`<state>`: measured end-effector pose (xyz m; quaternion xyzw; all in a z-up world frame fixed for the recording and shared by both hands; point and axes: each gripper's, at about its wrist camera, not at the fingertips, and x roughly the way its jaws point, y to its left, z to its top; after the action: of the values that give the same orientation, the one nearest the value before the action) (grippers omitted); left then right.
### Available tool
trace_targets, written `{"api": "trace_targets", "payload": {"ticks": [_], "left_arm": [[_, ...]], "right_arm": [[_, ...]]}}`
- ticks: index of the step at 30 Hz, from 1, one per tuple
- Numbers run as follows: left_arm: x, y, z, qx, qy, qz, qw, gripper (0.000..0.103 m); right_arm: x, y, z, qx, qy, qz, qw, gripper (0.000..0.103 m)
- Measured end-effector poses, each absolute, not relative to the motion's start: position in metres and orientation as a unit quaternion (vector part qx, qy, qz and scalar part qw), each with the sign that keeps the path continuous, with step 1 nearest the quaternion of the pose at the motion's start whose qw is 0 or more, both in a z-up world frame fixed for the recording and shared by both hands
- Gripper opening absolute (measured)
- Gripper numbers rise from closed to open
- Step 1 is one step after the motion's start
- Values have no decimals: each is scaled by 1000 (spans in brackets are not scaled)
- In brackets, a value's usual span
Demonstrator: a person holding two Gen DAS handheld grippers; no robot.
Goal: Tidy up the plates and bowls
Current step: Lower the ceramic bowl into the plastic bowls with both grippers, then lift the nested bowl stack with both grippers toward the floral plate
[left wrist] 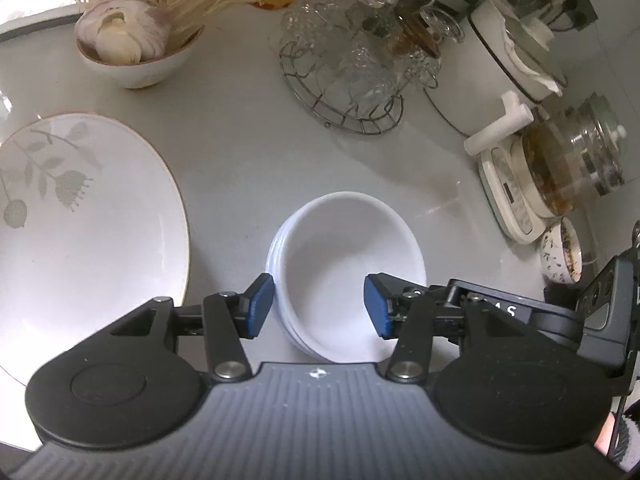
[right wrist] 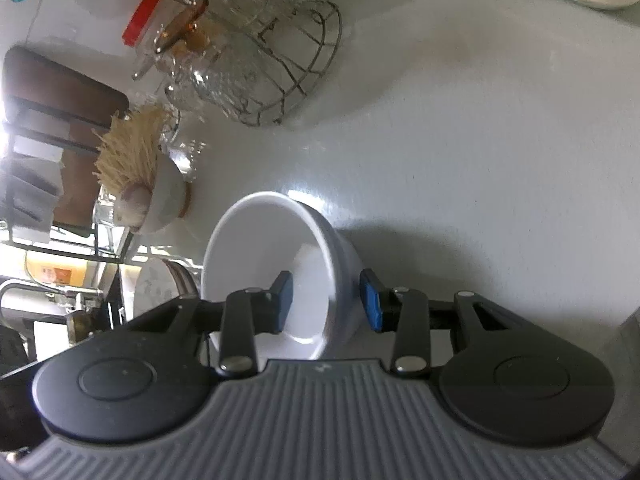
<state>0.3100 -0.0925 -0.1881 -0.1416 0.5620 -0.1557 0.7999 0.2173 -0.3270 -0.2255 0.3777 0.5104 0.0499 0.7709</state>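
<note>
The stacked white bowls sit on the worktop at twelve o'clock from the left gripper, jaws apart astride the near-left rim, nothing clamped.

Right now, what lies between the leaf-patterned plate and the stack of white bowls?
In the left wrist view, only bare grey counter lies between the plate and the stacked bowls.

Right gripper straddles rim of white bowl: one blue pad inside, other outside near wall, gap visible. Bowl on white desk. Beyond: wire basket w/ glassware, small bowl w/ garlic.
</note>
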Motion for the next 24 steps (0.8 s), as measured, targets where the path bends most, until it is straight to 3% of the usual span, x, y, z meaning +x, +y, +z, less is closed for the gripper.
{"api": "trace_targets", "payload": {"ticks": [4, 24], "left_arm": [[309, -94, -188, -136, 566, -153, 799, 57], [301, -120, -204, -116, 592, -166, 780, 56]], "right_arm": [[219, -329, -229, 372, 516, 37, 771, 22], [189, -354, -221, 357, 507, 17, 784, 19]]}}
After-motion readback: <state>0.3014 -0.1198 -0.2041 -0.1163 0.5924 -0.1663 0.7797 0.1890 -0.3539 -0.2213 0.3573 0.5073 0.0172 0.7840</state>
